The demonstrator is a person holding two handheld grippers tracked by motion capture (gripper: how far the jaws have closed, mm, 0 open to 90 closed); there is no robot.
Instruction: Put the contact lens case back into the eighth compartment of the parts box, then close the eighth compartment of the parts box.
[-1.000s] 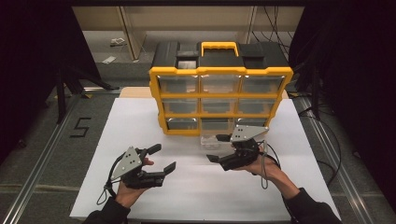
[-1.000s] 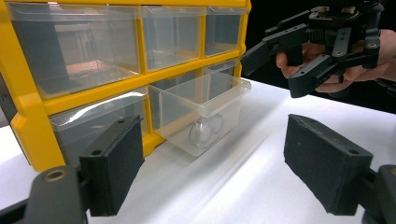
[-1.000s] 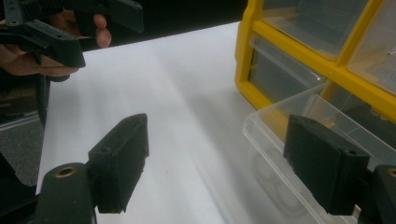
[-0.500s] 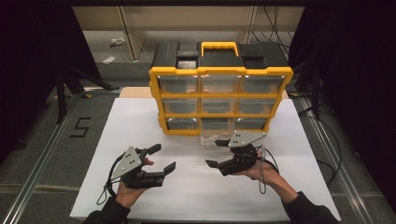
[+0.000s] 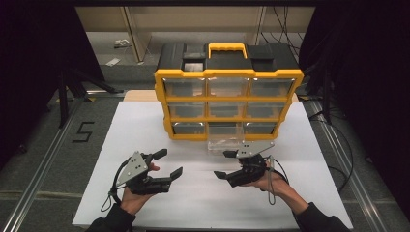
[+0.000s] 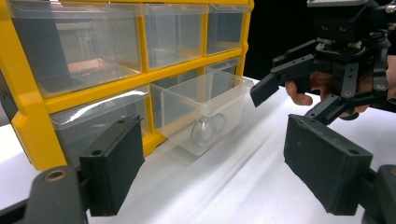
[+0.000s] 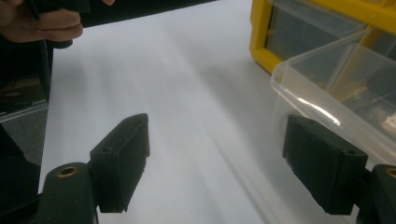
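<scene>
This looks like a lab or test workshop set up for recording. A white sheet [image 5: 145,125] covers the table, and dark curtains [image 5: 34,72] close in both sides. Metal rails [image 5: 43,164] run along the grey floor, where a number 5 [image 5: 83,131] is marked in black. Cables [image 5: 338,159] trail along the right edge. Behind the table, stand legs [image 5: 72,87] rest on the floor. On the sheet stands a yellow parts organiser [image 5: 227,104] with clear drawers, one pulled out.

A clear plastic drawer [image 5: 226,145] juts out from the yellow organizer's [image 5: 227,99] bottom row.
</scene>
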